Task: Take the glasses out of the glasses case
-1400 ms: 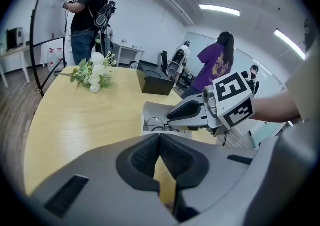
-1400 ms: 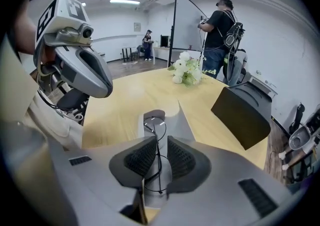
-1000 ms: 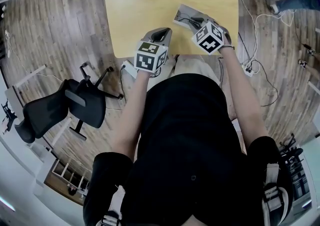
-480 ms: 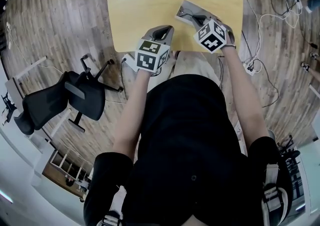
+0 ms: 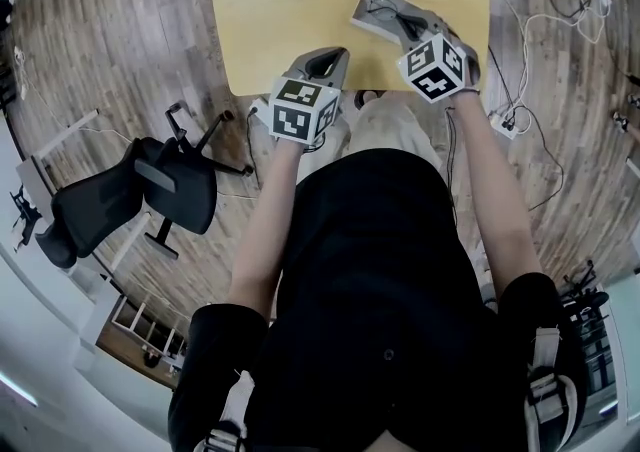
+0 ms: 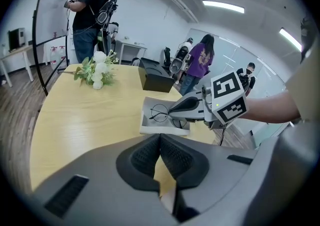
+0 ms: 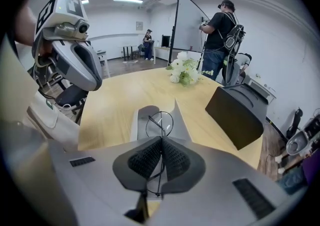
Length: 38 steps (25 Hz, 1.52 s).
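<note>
An open grey glasses case (image 5: 369, 18) lies on the yellow table (image 5: 290, 10) near its front edge. Thin round wire glasses (image 7: 159, 124) rest in it. My right gripper (image 7: 161, 142) is over the case, and its pads are shut on the wire frame, which runs down between them. From the left gripper view, the right gripper (image 6: 175, 111) reaches onto the glasses (image 6: 159, 113) in the case (image 6: 149, 124). My left gripper (image 6: 160, 140) hangs shut and empty at the table's front edge (image 5: 325, 62), left of the case.
A black box (image 7: 235, 112) stands on the table behind the case, and white flowers (image 7: 186, 72) lie further back. People stand around the room. A black office chair (image 5: 130, 200) is on the wooden floor to the left, and cables (image 5: 510, 120) lie to the right.
The right gripper has tipped slightly over the case. The left gripper has stayed where it was.
</note>
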### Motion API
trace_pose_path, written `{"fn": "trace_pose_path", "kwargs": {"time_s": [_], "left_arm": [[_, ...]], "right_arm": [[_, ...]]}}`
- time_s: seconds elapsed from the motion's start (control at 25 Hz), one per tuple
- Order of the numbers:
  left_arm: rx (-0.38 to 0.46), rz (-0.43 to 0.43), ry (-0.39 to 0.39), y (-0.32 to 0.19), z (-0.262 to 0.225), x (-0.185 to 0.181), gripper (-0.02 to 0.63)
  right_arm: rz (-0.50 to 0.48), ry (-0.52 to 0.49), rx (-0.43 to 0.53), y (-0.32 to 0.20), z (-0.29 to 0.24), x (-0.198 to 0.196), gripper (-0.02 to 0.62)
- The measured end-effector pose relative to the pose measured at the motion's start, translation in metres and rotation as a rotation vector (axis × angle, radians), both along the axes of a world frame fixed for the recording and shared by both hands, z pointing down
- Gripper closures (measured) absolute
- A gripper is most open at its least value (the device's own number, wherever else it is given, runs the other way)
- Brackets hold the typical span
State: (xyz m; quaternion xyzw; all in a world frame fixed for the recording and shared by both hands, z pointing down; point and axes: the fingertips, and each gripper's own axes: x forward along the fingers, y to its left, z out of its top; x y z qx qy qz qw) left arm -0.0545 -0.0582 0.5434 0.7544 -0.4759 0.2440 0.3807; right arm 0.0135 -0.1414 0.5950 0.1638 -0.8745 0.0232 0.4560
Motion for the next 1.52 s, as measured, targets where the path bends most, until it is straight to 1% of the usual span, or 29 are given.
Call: {"fn": "trace_pose_path", "kwargs": {"time_s": [0.16,0.32,0.52,0.64,1.0,1.12,1.36,1.52], "left_arm": [[0.017,0.025,0.005,-0.004,-0.005,-0.001,0.584],[0.042,0.053,0.008,-0.008,-0.015,-0.007,0.584],[0.064,0.076,0.008,0.005,-0.024,-0.024,0.584],[0.079,0.092,0.012,0.016,-0.030,-0.036,0.584],[0.118,0.156,0.069,0.061,-0.049,-0.066,0.584],[0.145,0.176,0.083,0.073,-0.059,-0.075,0.584],[0.220,0.229,0.107,0.085,-0.089,-0.084,0.584],[0.276,0.241,0.137,0.093,-0.112,-0.087,0.584]], "right_arm": [[0.021,-0.016,0.057,-0.002,-0.014,-0.002,0.572],[0.027,-0.023,0.091,0.001,-0.028,-0.008,0.572],[0.050,-0.028,0.145,0.012,-0.045,-0.020,0.572],[0.084,-0.032,0.177,0.018,-0.056,-0.025,0.572],[0.246,-0.057,0.280,0.060,-0.110,-0.032,0.572],[0.309,-0.075,0.311,0.078,-0.130,-0.032,0.572],[0.463,-0.152,0.359,0.104,-0.179,-0.024,0.572],[0.549,-0.224,0.396,0.123,-0.216,-0.018,0.572]]}}
